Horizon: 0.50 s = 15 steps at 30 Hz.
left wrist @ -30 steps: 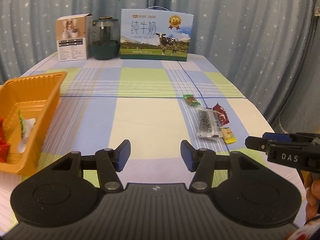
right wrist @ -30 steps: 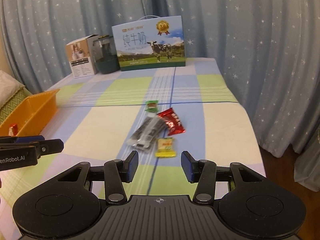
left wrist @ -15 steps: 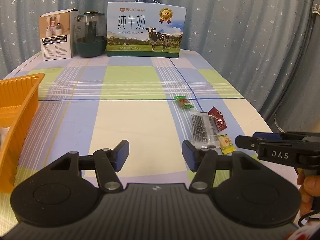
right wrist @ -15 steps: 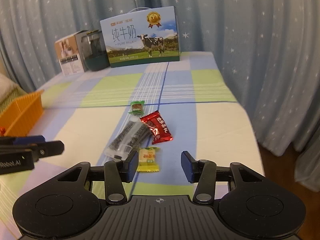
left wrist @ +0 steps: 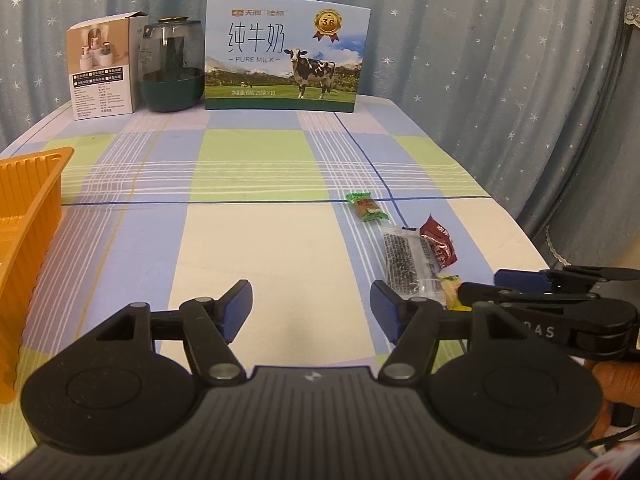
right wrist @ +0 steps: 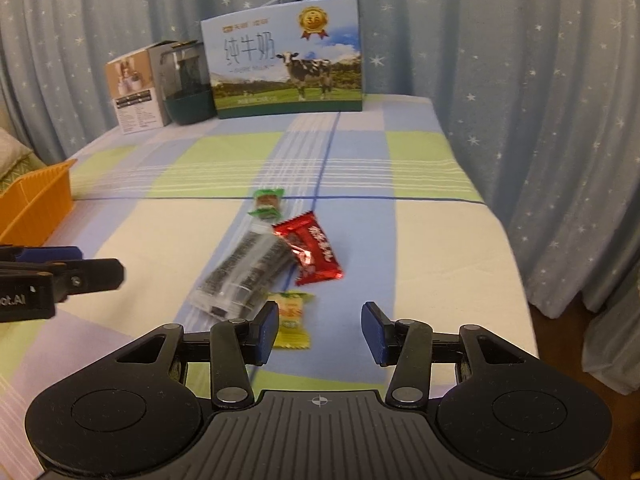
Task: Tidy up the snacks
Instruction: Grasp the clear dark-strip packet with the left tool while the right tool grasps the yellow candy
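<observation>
Milk carton (left wrist: 286,54): tall cardboard gift box with cord handle, printed with a cow on pasture, Chinese characters, "PURE MILK" and a gold "3.6" medal; it stands at the far edge of the table (left wrist: 256,168) and serves as landmark here. Just left of the carton: a dark green jar with smoky clear body (left wrist: 170,66), then a small white product box (left wrist: 105,68) with photo panel and fine print too small to read. Tablecloth: checked fabric in blue, green and cream. Snacks, well in front of the carton toward the near right: green-wrapped candy (right wrist: 267,203), nearest the carton; red foil packet (right wrist: 312,253) with white characters, not legible; clear flat pouch of dark seeds (right wrist: 242,276), touching the red packet; yellow candy (right wrist: 293,318), farthest from the carton. Orange ribbed plastic basket (left wrist: 28,216): far left of the carton, near the table's edge. Left gripper (left wrist: 311,306): black frame, blue pads, jaws moderately apart and just been widening, nothing between them, above bare cloth; "DAS" is partly readable on the neighbouring tool. Right gripper (right wrist: 319,334): jaws partly apart, holding nothing, its left pad just beside the yellow candy. Background: blue star-print curtain (left wrist: 480,60).
</observation>
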Each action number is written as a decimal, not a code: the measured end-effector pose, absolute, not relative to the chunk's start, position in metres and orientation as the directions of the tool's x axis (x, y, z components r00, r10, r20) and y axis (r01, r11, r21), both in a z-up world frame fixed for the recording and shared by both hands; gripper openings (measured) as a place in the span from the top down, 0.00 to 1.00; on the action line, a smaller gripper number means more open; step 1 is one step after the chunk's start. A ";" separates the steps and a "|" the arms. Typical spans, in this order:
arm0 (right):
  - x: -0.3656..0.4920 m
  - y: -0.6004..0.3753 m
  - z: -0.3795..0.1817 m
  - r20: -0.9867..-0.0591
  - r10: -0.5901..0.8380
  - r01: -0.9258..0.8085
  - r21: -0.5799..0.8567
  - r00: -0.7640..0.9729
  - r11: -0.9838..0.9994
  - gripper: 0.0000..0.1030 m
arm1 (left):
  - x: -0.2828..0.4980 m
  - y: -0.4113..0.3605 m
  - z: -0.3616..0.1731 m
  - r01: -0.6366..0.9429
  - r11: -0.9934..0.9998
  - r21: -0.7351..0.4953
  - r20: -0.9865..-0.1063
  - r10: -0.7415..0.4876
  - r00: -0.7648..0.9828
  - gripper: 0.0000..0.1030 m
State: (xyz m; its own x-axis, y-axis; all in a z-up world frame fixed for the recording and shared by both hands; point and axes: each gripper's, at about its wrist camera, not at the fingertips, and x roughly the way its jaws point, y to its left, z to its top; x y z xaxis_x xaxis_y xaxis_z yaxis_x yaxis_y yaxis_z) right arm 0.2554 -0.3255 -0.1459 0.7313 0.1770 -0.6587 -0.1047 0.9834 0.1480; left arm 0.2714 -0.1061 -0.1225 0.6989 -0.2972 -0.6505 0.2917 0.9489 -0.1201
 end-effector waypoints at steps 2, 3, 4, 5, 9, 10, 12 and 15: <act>0.258 -0.321 -0.147 -0.661 0.183 -0.109 0.152 0.728 0.982 0.54 | 0.272 -0.107 -0.123 0.296 0.948 -0.120 -0.650 -0.300 0.698 0.38; 0.260 -0.320 -0.148 -0.664 0.185 -0.108 0.156 0.725 0.982 0.54 | 0.273 -0.108 -0.123 0.297 0.947 -0.120 -0.651 -0.301 0.697 0.38; 0.262 -0.319 -0.149 -0.666 0.187 -0.106 0.160 0.722 0.981 0.54 | 0.274 -0.108 -0.124 0.298 0.947 -0.119 -0.652 -0.301 0.696 0.38; 0.263 -0.318 -0.151 -0.667 0.186 -0.103 0.163 0.721 0.981 0.54 | 0.274 -0.108 -0.124 0.299 0.947 -0.118 -0.653 -0.301 0.695 0.38; 0.269 -0.313 -0.154 -0.672 0.172 -0.088 0.157 0.720 0.984 0.55 | 0.274 -0.109 -0.126 0.302 0.946 -0.118 -0.658 -0.302 0.690 0.37; 0.270 -0.312 -0.154 -0.672 0.168 -0.090 0.149 0.721 0.985 0.57 | 0.274 -0.110 -0.127 0.303 0.946 -0.116 -0.659 -0.302 0.689 0.37; 0.269 -0.310 -0.155 -0.672 0.163 -0.098 0.134 0.722 0.986 0.65 | 0.275 -0.111 -0.127 0.306 0.945 -0.115 -0.661 -0.303 0.687 0.37; 0.268 -0.307 -0.154 -0.680 0.156 -0.108 0.114 0.716 0.988 0.78 | 0.275 -0.111 -0.128 0.306 0.945 -0.116 -0.662 -0.303 0.685 0.36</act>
